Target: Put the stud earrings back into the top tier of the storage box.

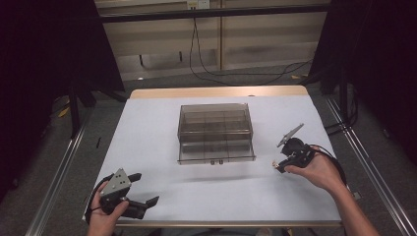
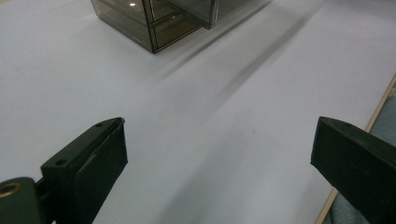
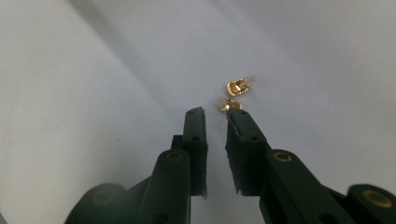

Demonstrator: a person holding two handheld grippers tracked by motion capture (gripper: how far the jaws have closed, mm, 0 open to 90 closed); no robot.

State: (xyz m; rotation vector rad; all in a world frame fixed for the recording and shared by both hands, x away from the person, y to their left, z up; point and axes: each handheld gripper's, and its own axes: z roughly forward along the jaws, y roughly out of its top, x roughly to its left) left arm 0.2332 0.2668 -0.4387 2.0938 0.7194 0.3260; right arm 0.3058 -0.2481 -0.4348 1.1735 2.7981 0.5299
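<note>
Small gold bits (image 3: 238,88) on the white tabletop (image 1: 147,147), right beside the right claw (image 3: 215,114) tips, jaws nearly shut, holding nothing. Clear box (image 1: 215,132) mid-tabletop, little compartments, contents too dim to tell. Left claw (image 2: 217,154) wide open, empty.

Dim, even light falls from above on the white table (image 1: 162,142), while the room around it sinks into near black. The smoked plastic box (image 1: 215,132) throws a soft shadow toward the near edge. In the left gripper view, long blurred shadow streaks cross the surface. In the right gripper view, two small gold pieces (image 3: 237,93) glint, slightly soft, and the corners darken.
</note>
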